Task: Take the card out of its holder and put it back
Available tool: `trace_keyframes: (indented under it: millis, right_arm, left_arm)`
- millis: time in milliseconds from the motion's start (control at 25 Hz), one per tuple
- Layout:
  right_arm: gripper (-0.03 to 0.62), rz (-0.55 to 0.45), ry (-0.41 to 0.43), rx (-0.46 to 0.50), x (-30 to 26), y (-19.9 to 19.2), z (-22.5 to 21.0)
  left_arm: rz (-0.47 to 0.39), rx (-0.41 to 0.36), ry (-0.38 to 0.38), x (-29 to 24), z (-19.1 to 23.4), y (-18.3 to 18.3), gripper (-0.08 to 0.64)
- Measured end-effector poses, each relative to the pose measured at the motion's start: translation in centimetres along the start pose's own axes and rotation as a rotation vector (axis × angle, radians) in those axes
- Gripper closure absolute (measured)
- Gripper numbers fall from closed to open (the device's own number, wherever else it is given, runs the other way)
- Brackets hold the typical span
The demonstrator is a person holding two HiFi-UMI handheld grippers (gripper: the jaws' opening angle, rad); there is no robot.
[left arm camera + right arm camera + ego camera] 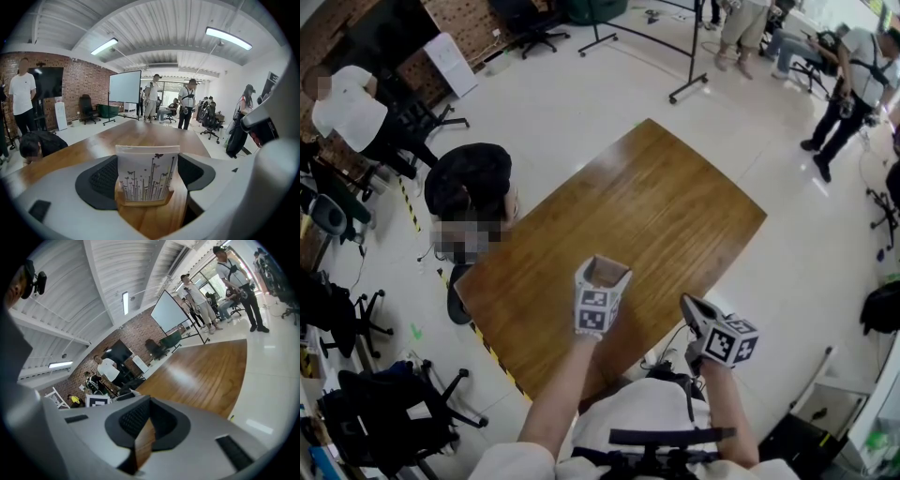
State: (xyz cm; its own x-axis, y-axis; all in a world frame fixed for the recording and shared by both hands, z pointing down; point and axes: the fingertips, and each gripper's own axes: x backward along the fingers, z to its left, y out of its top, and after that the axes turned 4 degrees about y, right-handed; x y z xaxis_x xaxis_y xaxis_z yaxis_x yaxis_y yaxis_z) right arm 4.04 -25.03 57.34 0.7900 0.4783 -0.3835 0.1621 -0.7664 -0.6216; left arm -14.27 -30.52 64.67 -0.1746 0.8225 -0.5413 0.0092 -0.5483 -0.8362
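At the near edge of a long brown wooden table, a person holds the left gripper, its marker cube facing up, low over the tabletop with its jaws spread wide. Standing upright between them is the white paper card printed with dark stems and butterflies, its foot seated in the slot of a small light wooden holder. The black ribbed pads flank the card on either side, the left one close to the card's edge and the right one a little off it, and neither appears to press on it. From that, the task looks to be at a resting point: the card is in its holder and nothing is lifted. Whether this is the start, with the pull-out to come, or the end, with the card returned, cannot be told from how things lie. Either way, the left gripper is the one lined up on the card, square to its printed face. To the right, the right gripper hangs beyond the table's corner, tilted, well apart from card and holder, its jaws drawn together to a thin sliver with nothing between them.
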Motion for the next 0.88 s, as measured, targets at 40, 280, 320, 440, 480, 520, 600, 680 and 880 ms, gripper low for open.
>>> trace_keyframes:
  millis: [40, 280, 320, 440, 480, 520, 600, 680, 880]
  right_arm:
    - [0.588, 0.0, -0.002, 0.0, 0.04, -0.03, -0.13]
    - [0.588, 0.001, -0.003, -0.005, -0.1, -0.12, -0.14]
    - [0.588, 0.0, -0.002, -0.004, -0.13, -0.15, -0.22]
    - [0.588, 0.0, -0.006, -0.004, -0.15, 0.04, -0.31]
    - [0.588, 0.0, -0.007, -0.005, -0.15, 0.11, -0.32]
    - [0.588, 0.0, -0.007, -0.006, -0.16, 0.15, -0.36]
    - [0.588, -0.001, -0.004, -0.008, -0.24, 0.18, -0.32]
    - [0.588, -0.003, 0.002, -0.009, -0.4, 0.3, -0.11]
    - [0.588, -0.005, 0.008, -0.003, -0.26, 0.46, 0.03]
  left_arm:
    - [0.002, 0.001, 0.0, -0.02, -0.07, -0.13, 0.16]
    - [0.008, -0.003, 0.001, -0.14, -0.23, -0.68, 0.16]
    - [0.008, -0.003, 0.002, -0.17, -0.25, -0.65, 0.16]
    - [0.012, 0.001, 0.004, -0.29, -0.21, -0.61, 0.16]
    - [0.012, 0.0, 0.004, -0.32, -0.18, -0.62, 0.16]
    - [0.012, -0.002, 0.005, -0.35, -0.16, -0.64, 0.159]
    - [0.008, -0.001, 0.004, -0.4, -0.12, -0.71, 0.158]
    - [-0.001, 0.01, 0.004, -0.43, -0.07, -0.63, 0.156]
    - [-0.034, 0.033, 0.011, -0.3, -0.03, 0.2, 0.138]
